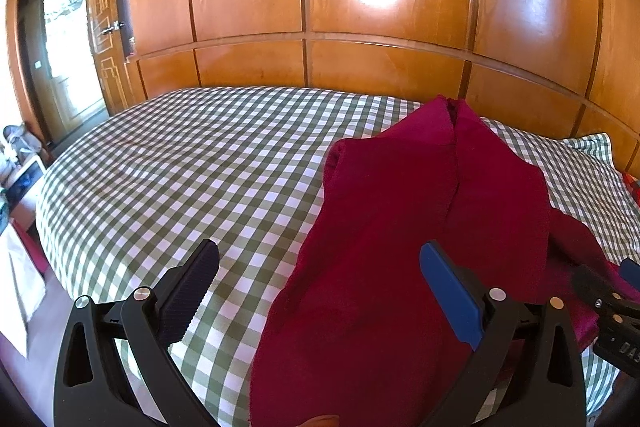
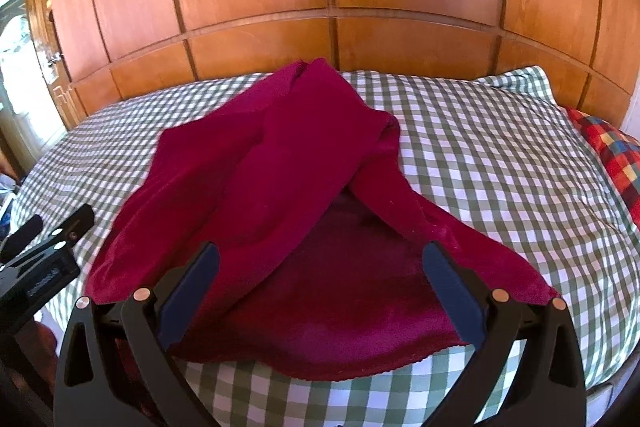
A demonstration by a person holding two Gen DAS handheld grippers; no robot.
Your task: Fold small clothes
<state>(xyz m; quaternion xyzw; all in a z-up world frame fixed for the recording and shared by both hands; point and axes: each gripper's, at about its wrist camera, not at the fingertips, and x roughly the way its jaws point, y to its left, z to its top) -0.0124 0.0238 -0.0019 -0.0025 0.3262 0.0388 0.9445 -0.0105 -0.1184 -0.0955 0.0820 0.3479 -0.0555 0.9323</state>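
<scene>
Crimson garment (image 2: 280, 163) lies on the checked bed (image 2: 500, 163), long axis running forward, away from both grippers. Its near hem sits directly beneath the right gripper (image 2: 320, 291), whose jaws stand apart and empty. The left gripper (image 1: 320, 287), jaws also apart, straddles the garment's left edge. Right is nearer the loose flap.

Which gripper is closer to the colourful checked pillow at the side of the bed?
Right. The right gripper hangs over the red garment, nearer the pillow; the left gripper is further away.
</scene>
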